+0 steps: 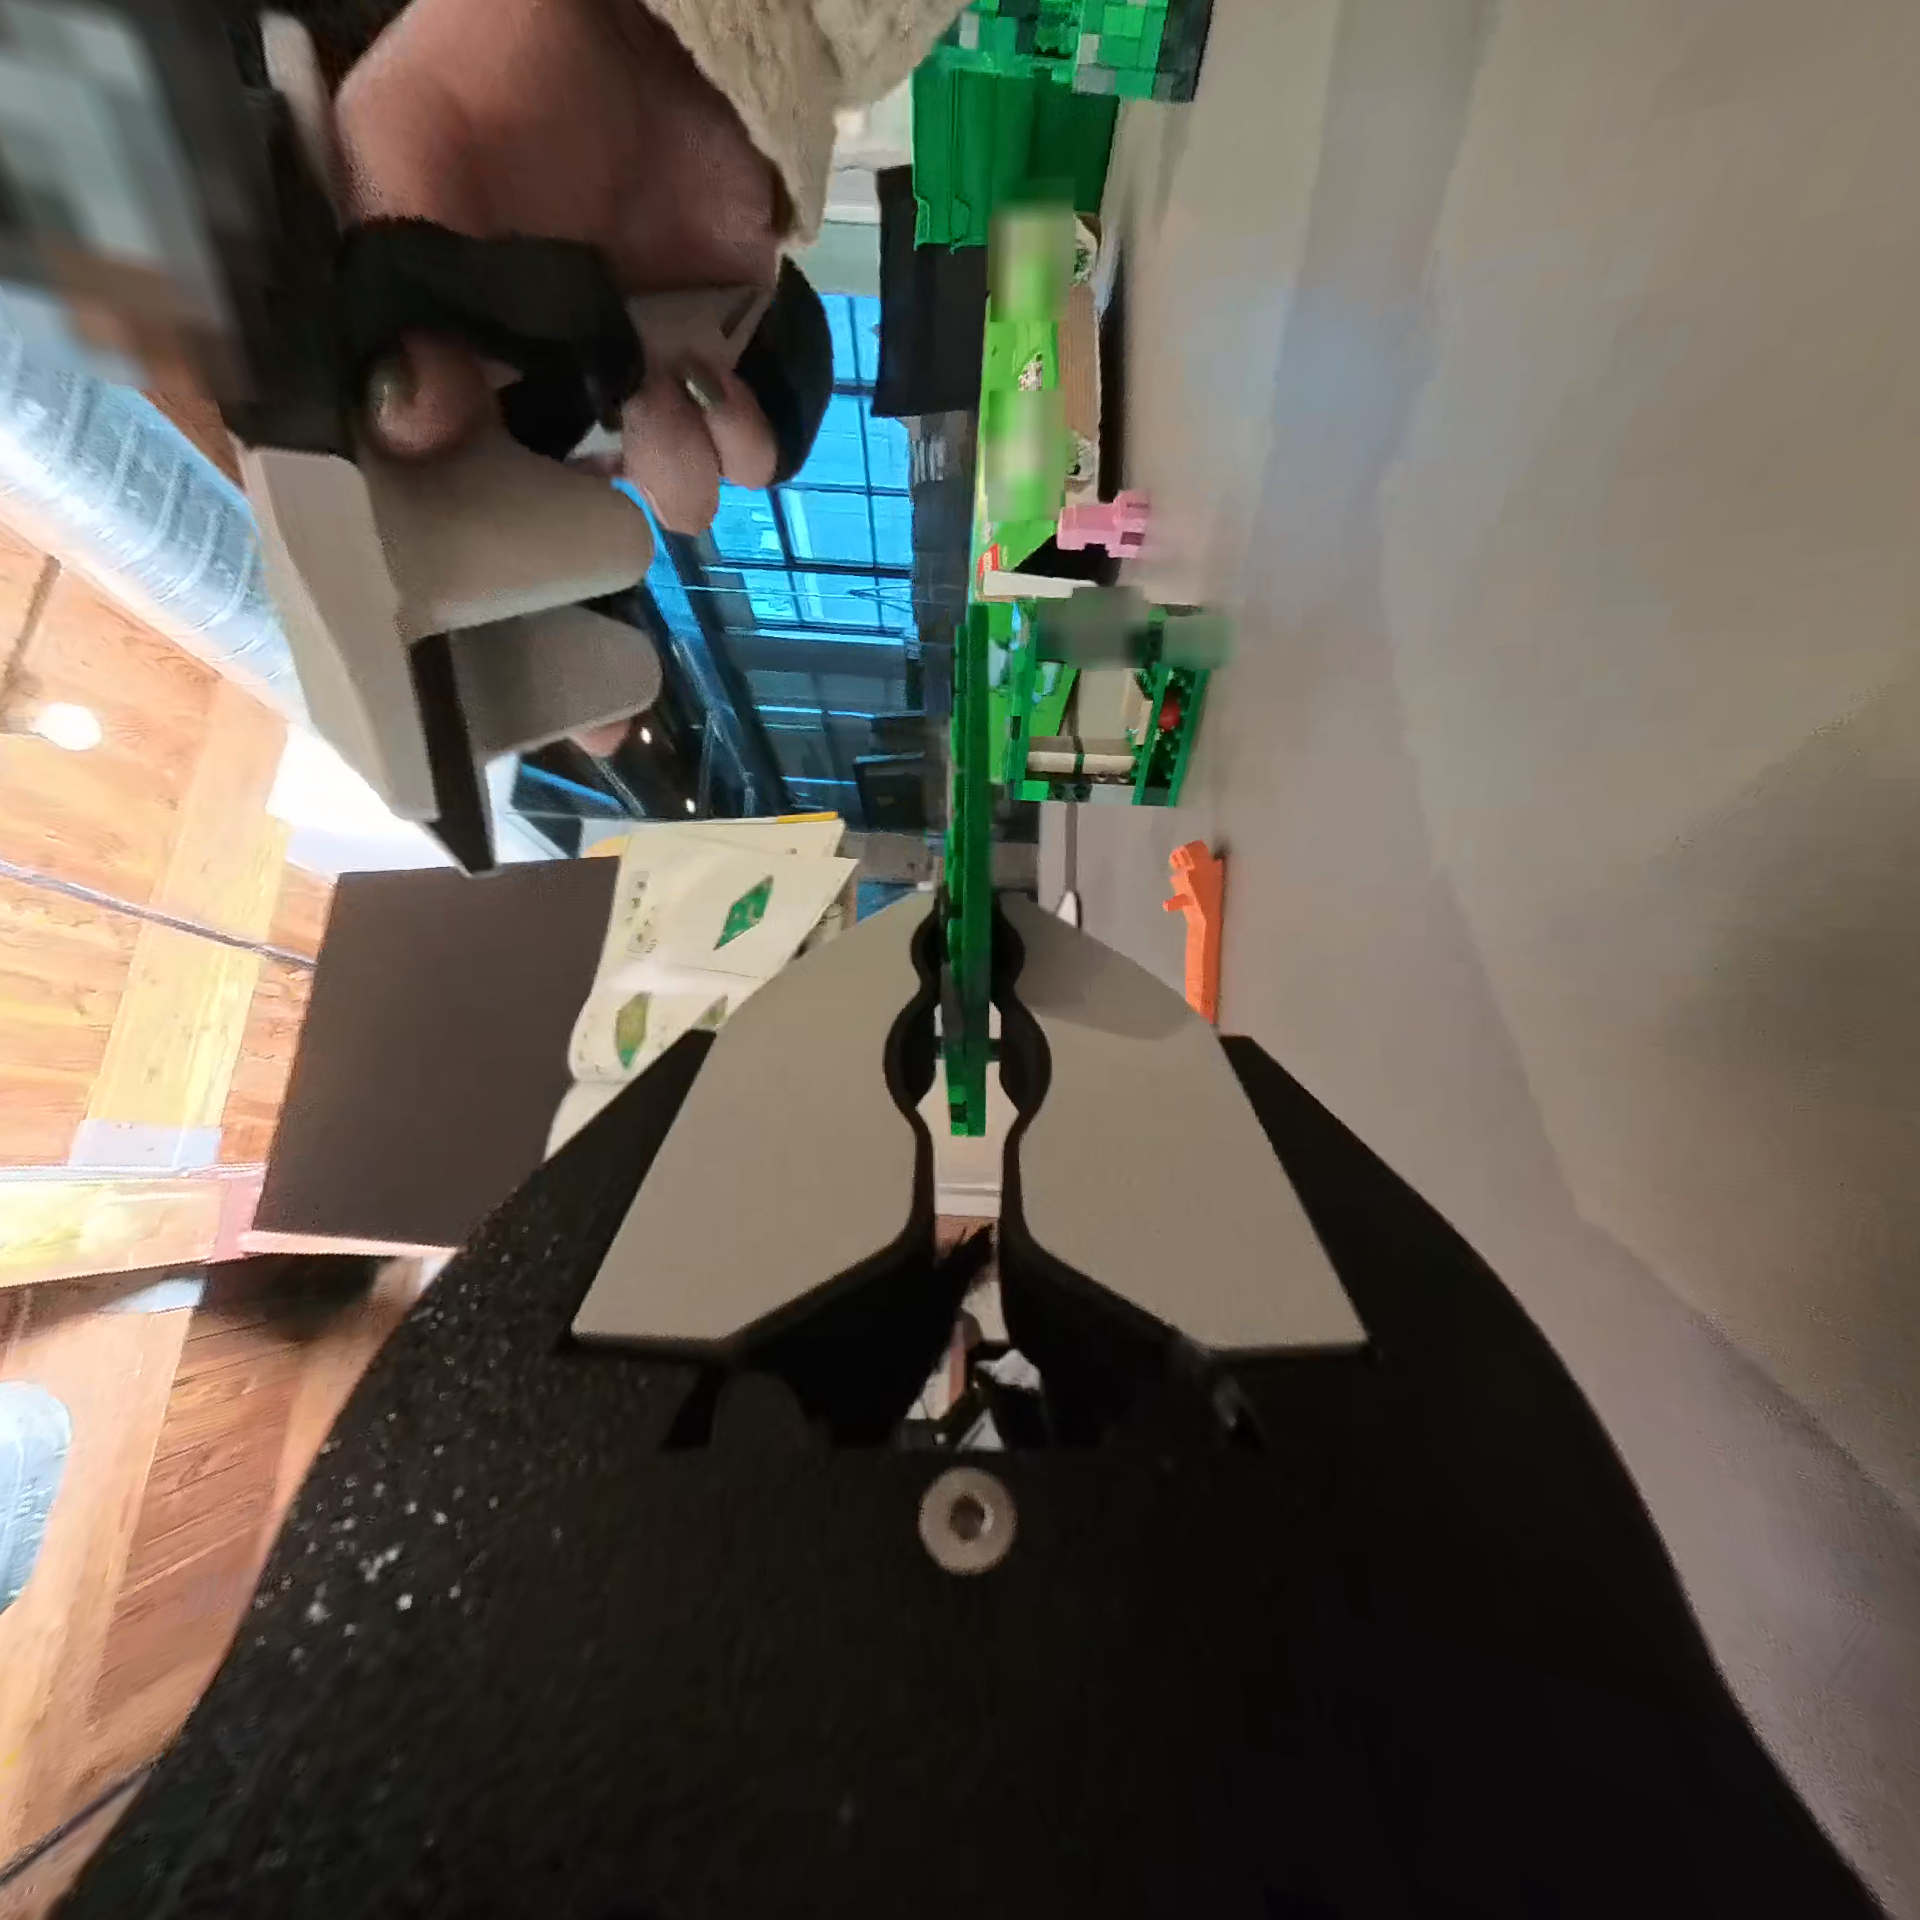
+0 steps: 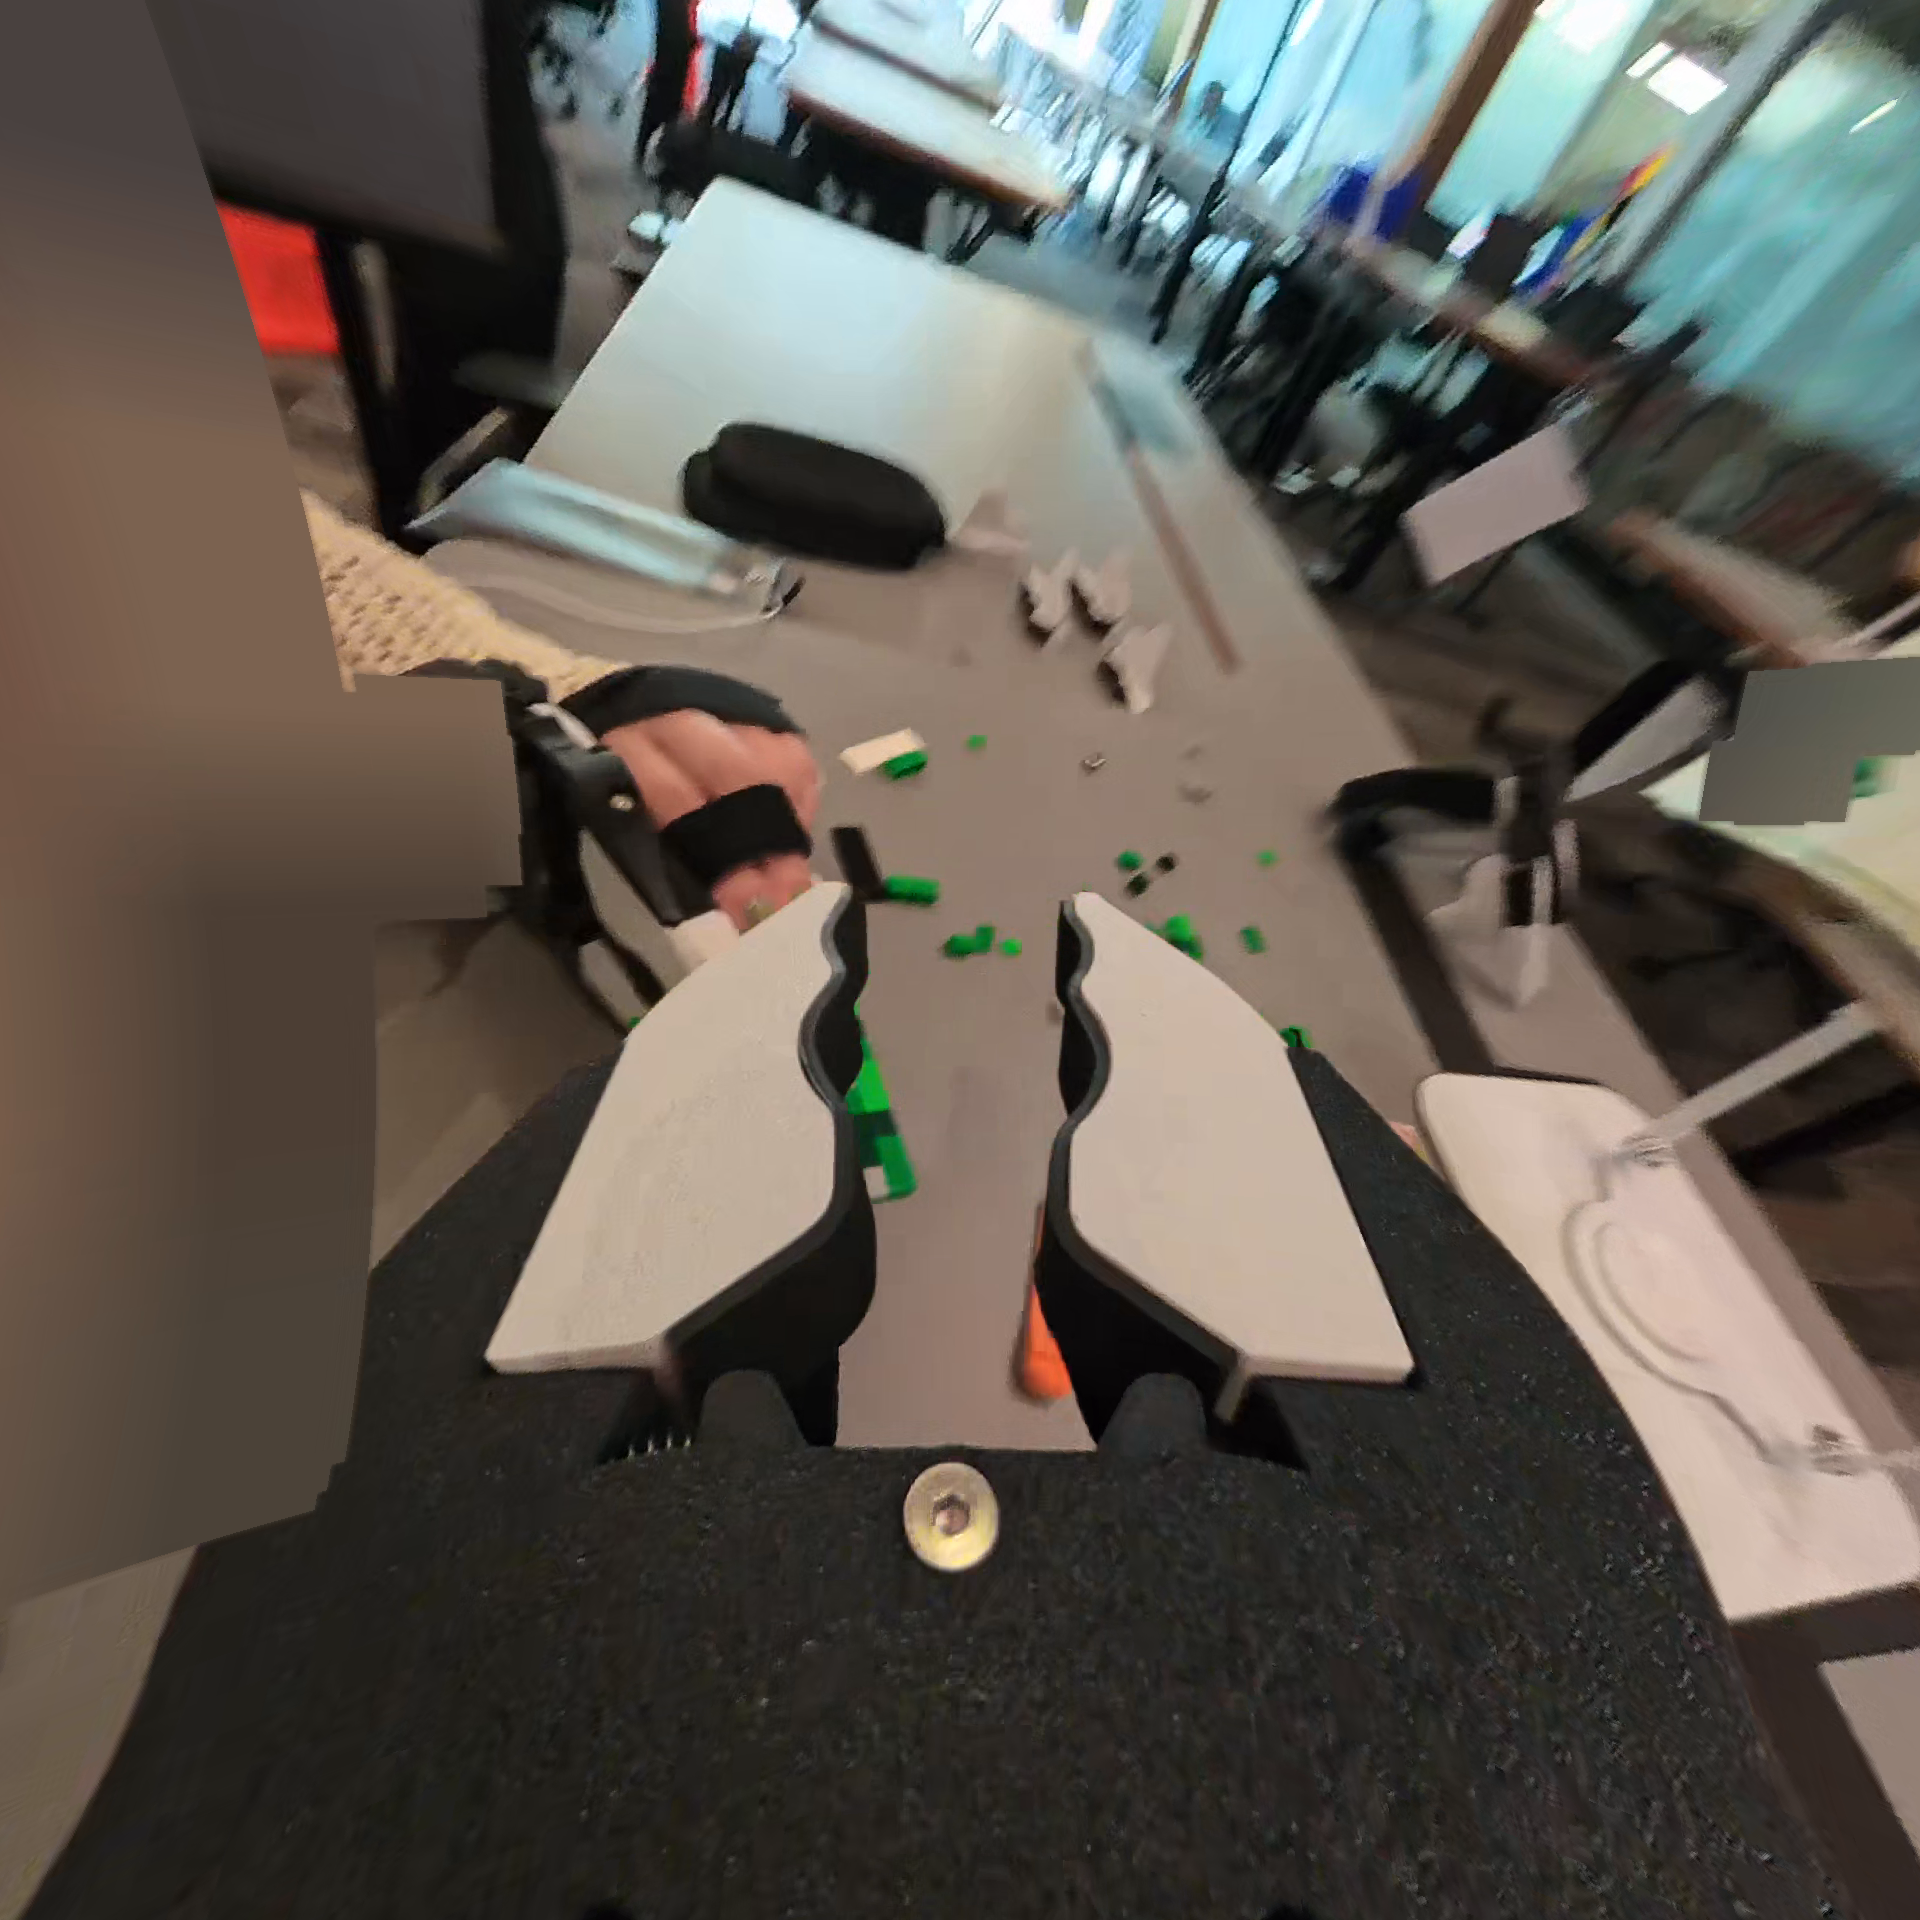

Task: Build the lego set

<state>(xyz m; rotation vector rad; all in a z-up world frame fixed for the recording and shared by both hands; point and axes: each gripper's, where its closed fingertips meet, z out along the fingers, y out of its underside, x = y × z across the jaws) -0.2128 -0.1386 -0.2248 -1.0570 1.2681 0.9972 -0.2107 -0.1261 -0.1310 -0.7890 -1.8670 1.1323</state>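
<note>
Jaws of the left gripper (image 1: 971, 1023) pinch the thin green plate (image 1: 968, 914) above the table (image 1: 1455, 727), the right gripper (image 2: 961, 920) gapes empty, and a loose squeeze could drop it.

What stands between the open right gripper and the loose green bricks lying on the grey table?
Nothing visible does. The right gripper is open and empty, and only bare grey table separates it from the loose green bricks.
</note>
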